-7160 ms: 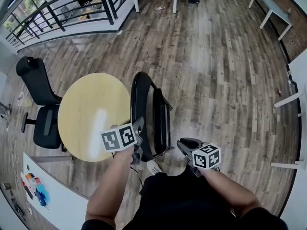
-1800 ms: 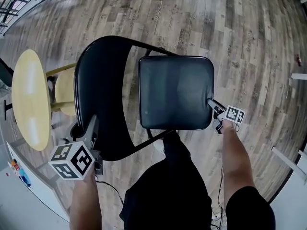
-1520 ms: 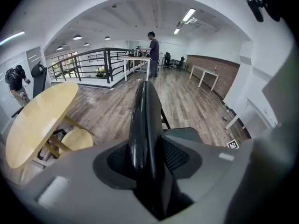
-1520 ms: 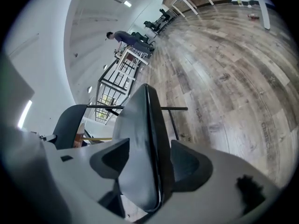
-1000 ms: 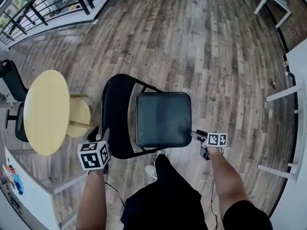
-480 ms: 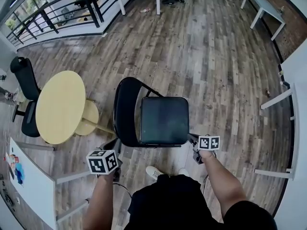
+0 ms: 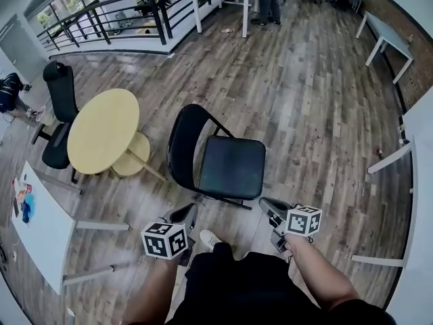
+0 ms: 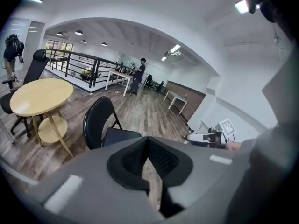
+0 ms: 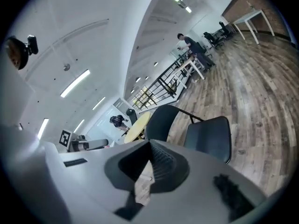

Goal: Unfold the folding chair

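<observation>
Left gripper [image 7: 187, 211] hangs at about 7 o'clock from the folding chair [image 7: 230, 168] and well clear of it. Its jaws are pressed together on nothing; its own view shows the ribbed pads meeting, with only floor beyond them. The right gripper [image 7: 266, 204] sits at 5 o'clock from the chair, near the closest edge of the seat but apart from it. Its jaws have just been closing and now meet as well, with nothing between them.

The chair stands opened out on the wooden floor [image 7: 311, 93] near the middle of the head view. Its dark seat lies flat, and the curved backrest [image 7: 181, 141] rises on the seat's 9 o'clock side. The thin frame legs are splayed beneath. A round yellow table [image 7: 101, 131] stands close by at 9 o'clock, so the chair's back is turned toward it and the seat faces open floor at 3 o'clock.

Judging by this, the unfolding is done — the seat is down, which is what keeps the frame spread. That would explain why both tools are empty and held off the chair. Whether all four feet bear evenly on the floor cannot be told from above.
</observation>
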Available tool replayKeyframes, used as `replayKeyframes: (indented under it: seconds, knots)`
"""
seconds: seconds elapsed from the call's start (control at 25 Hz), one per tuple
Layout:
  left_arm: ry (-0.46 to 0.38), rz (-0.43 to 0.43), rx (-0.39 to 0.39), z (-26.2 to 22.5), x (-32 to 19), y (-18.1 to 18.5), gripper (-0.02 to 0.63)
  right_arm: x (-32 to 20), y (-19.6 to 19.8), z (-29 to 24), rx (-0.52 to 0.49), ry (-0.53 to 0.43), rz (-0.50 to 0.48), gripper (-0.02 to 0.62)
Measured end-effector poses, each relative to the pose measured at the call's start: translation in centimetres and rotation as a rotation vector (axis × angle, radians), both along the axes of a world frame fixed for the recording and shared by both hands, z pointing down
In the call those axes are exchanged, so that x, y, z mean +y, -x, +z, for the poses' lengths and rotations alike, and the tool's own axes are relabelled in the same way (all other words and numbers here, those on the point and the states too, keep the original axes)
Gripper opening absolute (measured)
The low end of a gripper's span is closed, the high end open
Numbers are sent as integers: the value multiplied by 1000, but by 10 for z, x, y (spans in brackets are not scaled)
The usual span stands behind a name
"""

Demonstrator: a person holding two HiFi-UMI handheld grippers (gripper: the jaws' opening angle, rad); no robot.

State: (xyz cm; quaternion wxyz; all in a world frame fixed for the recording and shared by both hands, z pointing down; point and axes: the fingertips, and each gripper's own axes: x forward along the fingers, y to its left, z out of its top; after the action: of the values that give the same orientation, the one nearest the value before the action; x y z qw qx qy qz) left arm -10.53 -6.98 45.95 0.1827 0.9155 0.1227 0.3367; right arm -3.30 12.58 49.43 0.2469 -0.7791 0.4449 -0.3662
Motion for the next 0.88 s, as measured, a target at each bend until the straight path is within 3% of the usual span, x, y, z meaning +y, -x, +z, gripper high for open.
replayKeyframes:
  seconds: [0.32, 0.56, 0.88]
  knots:
    - [-6, 22, 68, -17, 74, 63, 7, 43, 84, -69, 277, 54, -75, 5]
    - [-32, 41, 99, -39, 88, 86, 6, 54, 112, -89, 314, 79, -65, 5]
    - [-65, 179, 156, -54, 72, 79, 6, 37, 124, -100, 316, 123, 36, 5]
